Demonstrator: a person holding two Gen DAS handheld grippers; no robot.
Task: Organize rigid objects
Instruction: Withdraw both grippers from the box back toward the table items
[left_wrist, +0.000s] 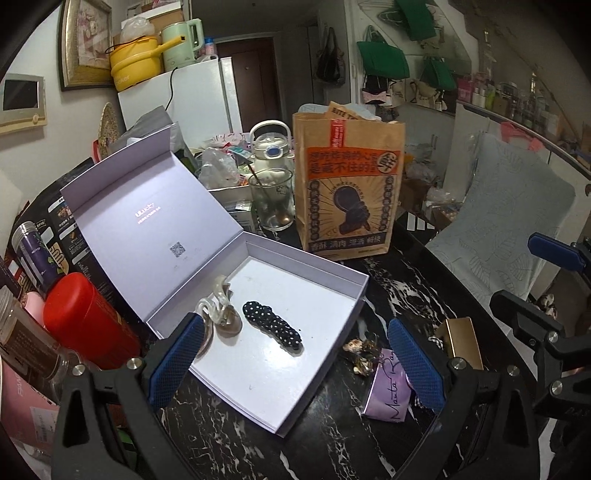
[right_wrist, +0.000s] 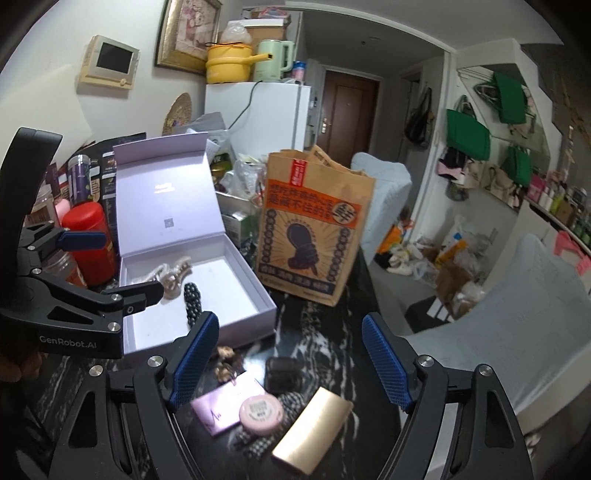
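Both the left gripper (left_wrist: 295, 365) and the right gripper (right_wrist: 290, 363) hang spread apart and empty. Below the right one, a gold clip (right_wrist: 312, 430), pink round tin (right_wrist: 261, 410) and lilac card (right_wrist: 227, 406) lie on the black marble table (right_wrist: 317, 314). Farther off, the open white box (left_wrist: 295, 365) holds a polka-dot clip (left_wrist: 273, 325) beside a clear claw clip (left_wrist: 221, 310).

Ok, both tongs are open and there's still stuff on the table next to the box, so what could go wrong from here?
1. The leftover items are crowded: the pink round tin rests on the lilac card and checkered cloth, beside the gold bar. The right tongs might grab or drag a neighbour.
2. The left tongs sit low over the white box; they could nudge its near wall or the clear hair claw inside.
3. The box's raised lid could be knocked shut.
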